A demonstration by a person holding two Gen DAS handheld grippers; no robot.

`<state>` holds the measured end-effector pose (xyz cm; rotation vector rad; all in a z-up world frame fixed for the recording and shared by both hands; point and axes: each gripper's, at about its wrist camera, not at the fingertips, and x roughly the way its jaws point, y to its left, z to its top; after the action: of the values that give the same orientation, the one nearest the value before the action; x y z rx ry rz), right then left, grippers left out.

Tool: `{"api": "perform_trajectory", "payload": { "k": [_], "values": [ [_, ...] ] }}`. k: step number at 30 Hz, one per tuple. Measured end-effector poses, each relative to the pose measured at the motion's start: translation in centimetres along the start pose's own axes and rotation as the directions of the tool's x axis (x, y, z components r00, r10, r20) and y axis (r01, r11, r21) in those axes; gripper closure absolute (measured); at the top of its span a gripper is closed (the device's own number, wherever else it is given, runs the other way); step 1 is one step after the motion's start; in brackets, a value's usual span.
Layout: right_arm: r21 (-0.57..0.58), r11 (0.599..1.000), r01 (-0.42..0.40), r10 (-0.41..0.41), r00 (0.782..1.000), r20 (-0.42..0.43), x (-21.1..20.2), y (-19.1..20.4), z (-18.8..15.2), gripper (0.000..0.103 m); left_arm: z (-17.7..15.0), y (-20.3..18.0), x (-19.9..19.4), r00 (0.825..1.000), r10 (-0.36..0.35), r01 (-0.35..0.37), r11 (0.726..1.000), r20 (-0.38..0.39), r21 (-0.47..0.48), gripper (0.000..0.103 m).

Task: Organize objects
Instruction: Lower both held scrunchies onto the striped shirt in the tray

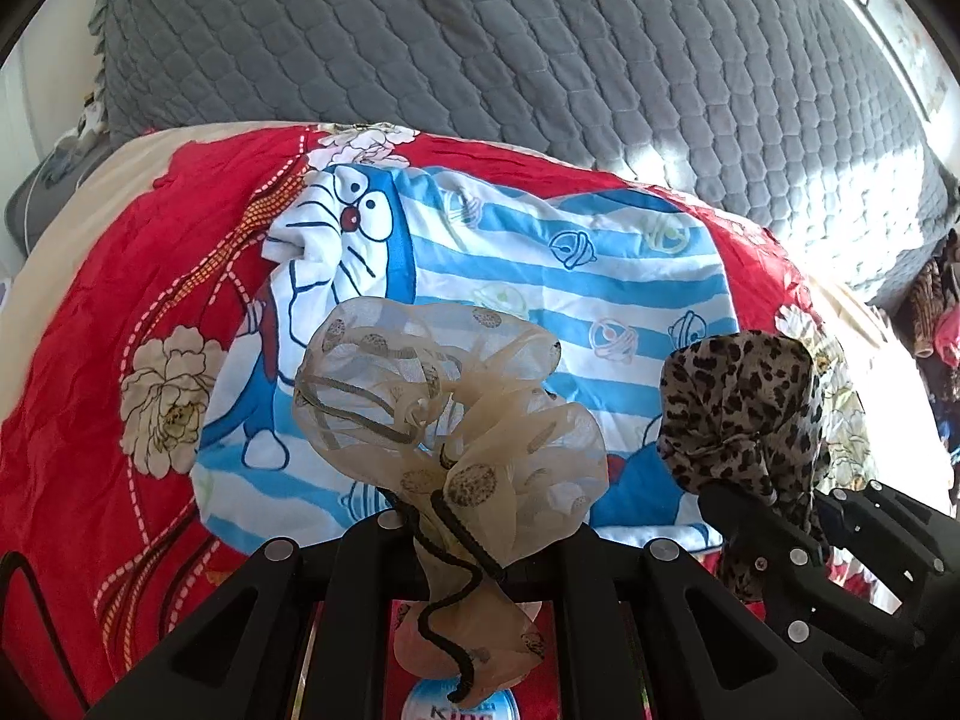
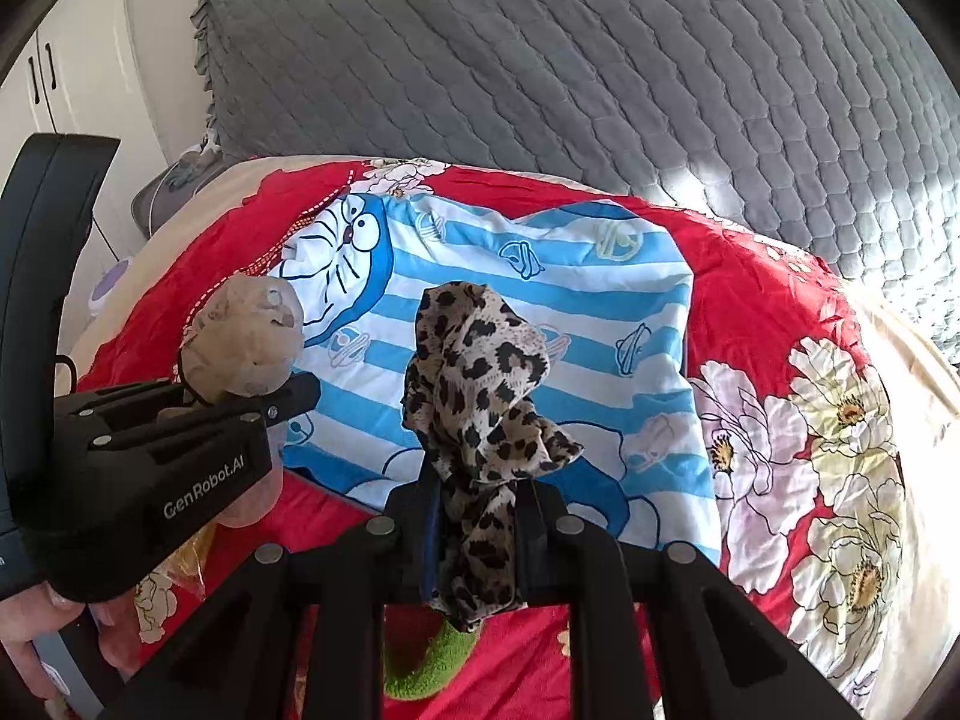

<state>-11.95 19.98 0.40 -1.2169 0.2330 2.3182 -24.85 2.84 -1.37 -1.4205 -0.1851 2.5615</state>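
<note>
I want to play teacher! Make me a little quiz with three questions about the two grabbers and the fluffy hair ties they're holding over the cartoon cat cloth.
1. True or false: the left gripper is shut on the sheer beige scrunchie.
2. Which pattern is on the scrunchie in the right gripper? A) stripes B) leopard print C) flowers
3. Fill in: the blue striped cartoon cloth lies on a red ____ quilt.

Key: 1 true; 2 B; 3 floral.
</note>
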Motion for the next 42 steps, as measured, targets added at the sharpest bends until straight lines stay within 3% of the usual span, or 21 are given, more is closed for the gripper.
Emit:
{"api": "perform_trajectory", "payload": {
  "k": [34, 42],
  "values": [
    [0.045, 0.999, 0.017, -0.013, 0.996, -0.091, 7.6, -1.0, 1.1, 0.084, 1.4, 0.5, 7.5, 0.995, 0.012, -0.005, 0.997, -0.104, 0.072, 0.091],
    [0.048, 0.999, 0.022, -0.017, 0.994, -0.106, 8.6, -1.2, 0.8, 0.084, 1.4, 0.3, 8.0, 0.996, 0.030, -0.022, 0.994, -0.082, 0.103, 0.090]
  ]
}}
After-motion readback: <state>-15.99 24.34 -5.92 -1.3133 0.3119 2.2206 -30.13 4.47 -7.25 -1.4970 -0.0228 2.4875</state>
